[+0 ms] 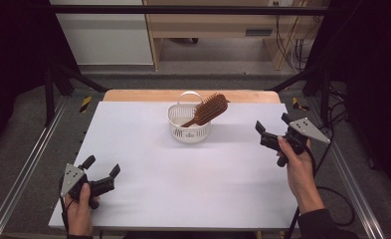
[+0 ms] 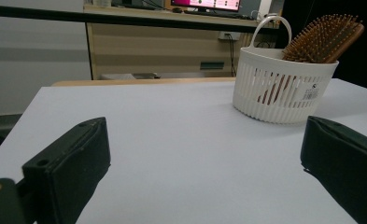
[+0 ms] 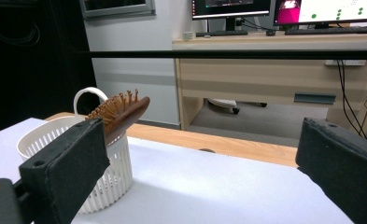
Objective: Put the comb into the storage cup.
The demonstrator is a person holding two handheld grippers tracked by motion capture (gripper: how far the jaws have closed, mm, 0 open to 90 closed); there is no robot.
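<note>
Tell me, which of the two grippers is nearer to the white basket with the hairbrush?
The right gripper: it is level with the white basket holding the hairbrush, while the left gripper sits at the table's near corner.

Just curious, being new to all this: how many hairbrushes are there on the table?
1. A brown wooden paddle hairbrush stands tilted in the white slotted plastic basket at the table's far middle, its bristled head sticking out over the rim. Anything smaller lying low inside the basket could be hidden.

A brown wooden hairbrush [image 1: 210, 108] leaned handle-down in a white slatted basket [image 1: 189, 130] near the worktop's far edge, bristles outward.
</note>
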